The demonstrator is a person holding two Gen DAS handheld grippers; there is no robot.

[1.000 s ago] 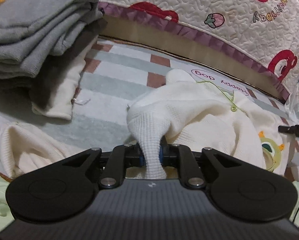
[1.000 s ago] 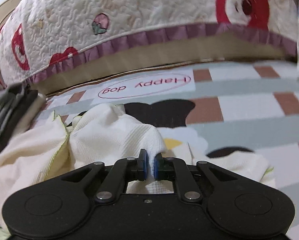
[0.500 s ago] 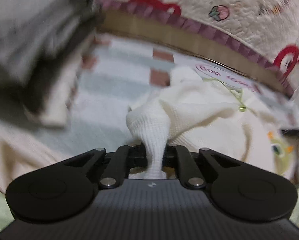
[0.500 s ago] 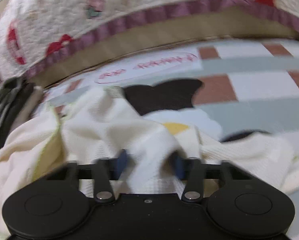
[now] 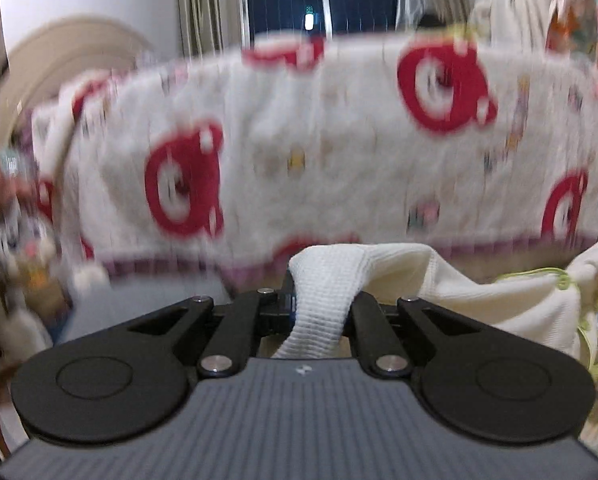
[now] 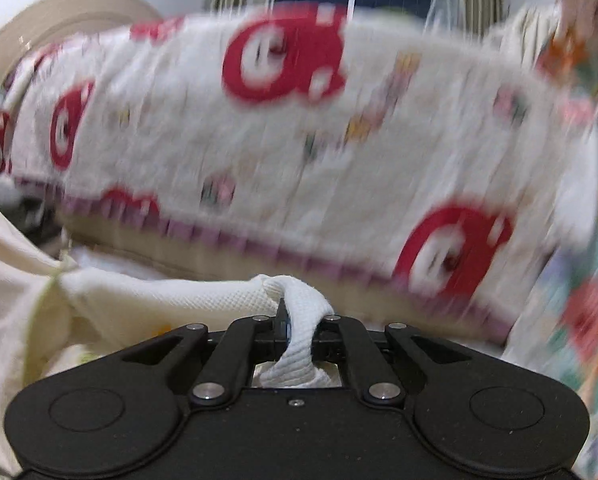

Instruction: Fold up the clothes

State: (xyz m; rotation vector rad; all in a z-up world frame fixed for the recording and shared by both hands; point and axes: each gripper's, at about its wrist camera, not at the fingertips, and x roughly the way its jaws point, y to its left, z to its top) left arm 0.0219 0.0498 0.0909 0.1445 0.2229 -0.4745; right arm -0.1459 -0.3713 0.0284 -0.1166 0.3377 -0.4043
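We read no clear writing; the quilt (image 5: 339, 152) with red bears is smeared by motion blur. Our left gripper (image 5: 319, 304) is clamped on the cream garment (image 5: 479, 292), its ribbed edge. Our right gripper (image 6: 299, 328) pinches another ribbed edge, the fabric (image 6: 159, 300) stretching leftward, partly cut off.

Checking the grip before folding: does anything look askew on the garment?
Nothing stands out. The left tool and right tool each pinch a ribbed edge of the cream garment, which hangs between them. Motion blur hides details.
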